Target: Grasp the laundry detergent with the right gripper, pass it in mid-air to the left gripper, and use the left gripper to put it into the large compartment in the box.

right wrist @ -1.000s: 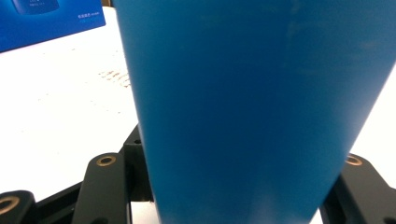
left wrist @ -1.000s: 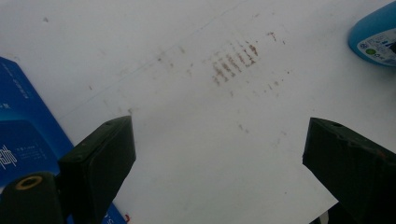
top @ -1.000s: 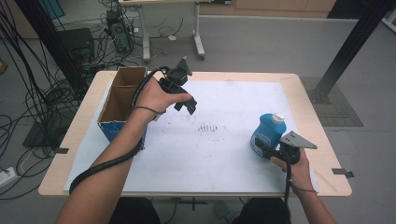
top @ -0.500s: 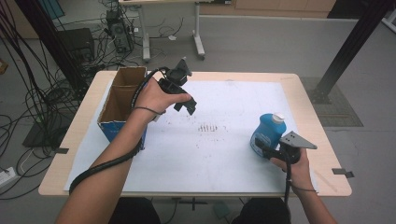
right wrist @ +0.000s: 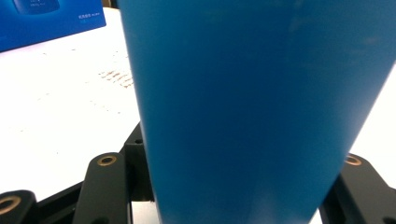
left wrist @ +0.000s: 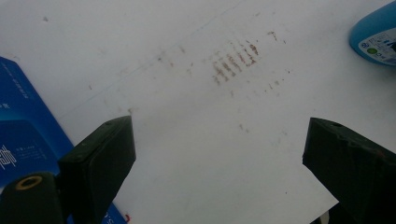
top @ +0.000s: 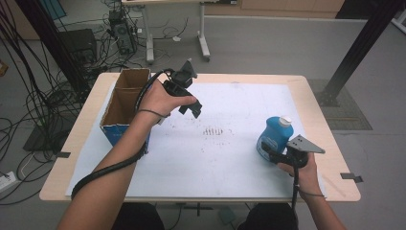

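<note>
A blue bottle [top: 274, 134] with a white cap stands upright at the right side of the white sheet [top: 210, 163]. My right gripper [top: 268, 152] is shut on its lower body from the near side. In the right gripper view the bottle [right wrist: 261, 107] sits between the jaws, pressed on both sides. My left gripper [top: 191, 109] hovers above the sheet just right of the open cardboard box [top: 108, 109], pointing down. Its jaws stand wide open with nothing between them [left wrist: 217, 144], over bare paper.
A patch of brown marks [top: 213, 130] stains the middle of the sheet, also seen as brown marks [left wrist: 233, 58] in the left gripper view. The box's blue side [left wrist: 23, 121] lies close to the left jaw. Bare wooden table edge [top: 335, 143] runs right of the bottle. Cables and desks stand beyond the table.
</note>
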`<control>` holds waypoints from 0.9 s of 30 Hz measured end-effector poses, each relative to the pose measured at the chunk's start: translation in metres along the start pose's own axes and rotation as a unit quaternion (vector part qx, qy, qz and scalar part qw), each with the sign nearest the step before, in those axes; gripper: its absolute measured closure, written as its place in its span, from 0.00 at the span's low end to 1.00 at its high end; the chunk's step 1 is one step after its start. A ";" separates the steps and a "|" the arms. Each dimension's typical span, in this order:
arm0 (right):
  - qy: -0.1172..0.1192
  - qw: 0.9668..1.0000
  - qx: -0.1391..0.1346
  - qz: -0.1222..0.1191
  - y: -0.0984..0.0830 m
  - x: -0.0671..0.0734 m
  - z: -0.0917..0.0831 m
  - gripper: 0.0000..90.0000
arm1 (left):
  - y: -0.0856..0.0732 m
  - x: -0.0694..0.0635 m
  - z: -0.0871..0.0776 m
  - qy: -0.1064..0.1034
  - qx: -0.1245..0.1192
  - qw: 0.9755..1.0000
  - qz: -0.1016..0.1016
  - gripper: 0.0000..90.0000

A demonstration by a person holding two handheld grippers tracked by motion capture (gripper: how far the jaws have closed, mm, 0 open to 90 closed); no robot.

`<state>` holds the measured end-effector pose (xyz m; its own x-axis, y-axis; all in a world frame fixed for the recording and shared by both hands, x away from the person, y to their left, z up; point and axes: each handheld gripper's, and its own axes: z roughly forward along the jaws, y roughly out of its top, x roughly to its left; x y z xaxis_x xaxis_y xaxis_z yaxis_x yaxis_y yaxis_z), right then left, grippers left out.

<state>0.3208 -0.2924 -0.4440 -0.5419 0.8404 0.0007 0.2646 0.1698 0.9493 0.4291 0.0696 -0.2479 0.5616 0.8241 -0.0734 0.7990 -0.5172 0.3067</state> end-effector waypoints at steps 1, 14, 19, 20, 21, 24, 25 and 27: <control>0.000 1.000 0.000 0.000 0.000 0.000 0.000 0.46 | 0.000 0.000 -0.001 0.000 0.001 1.000 0.000 0.11; 0.000 1.000 0.000 -0.001 0.000 0.000 0.000 0.46 | 0.000 0.000 -0.001 0.000 0.001 1.000 0.000 0.11; 0.000 1.000 0.000 0.000 0.000 0.000 0.000 0.46 | 0.001 -0.001 -0.001 0.001 0.000 1.000 0.001 0.11; 0.000 1.000 0.000 0.000 0.000 0.000 0.000 0.46 | 0.001 -0.001 -0.001 0.001 0.000 1.000 0.001 0.11; 0.000 1.000 -0.001 0.001 0.000 0.000 0.000 0.46 | 0.001 -0.001 -0.001 0.000 0.001 1.000 0.003 0.11; -0.001 1.000 -0.001 0.002 0.000 0.000 0.000 0.46 | 0.001 -0.002 -0.001 0.001 0.001 1.000 0.002 0.11; -0.001 1.000 -0.001 0.002 0.000 0.000 0.000 0.46 | 0.001 -0.002 -0.001 0.001 0.001 1.000 0.003 0.11; -0.001 1.000 -0.002 0.002 -0.001 0.000 0.000 0.46 | 0.001 -0.003 -0.002 0.002 0.000 1.000 0.003 0.11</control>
<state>0.3204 -0.2923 -0.4445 -0.5393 0.8421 0.0035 0.2640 0.1652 0.9503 0.4284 0.0669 -0.2457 0.5658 0.8218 -0.0673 0.7954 -0.5225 0.3071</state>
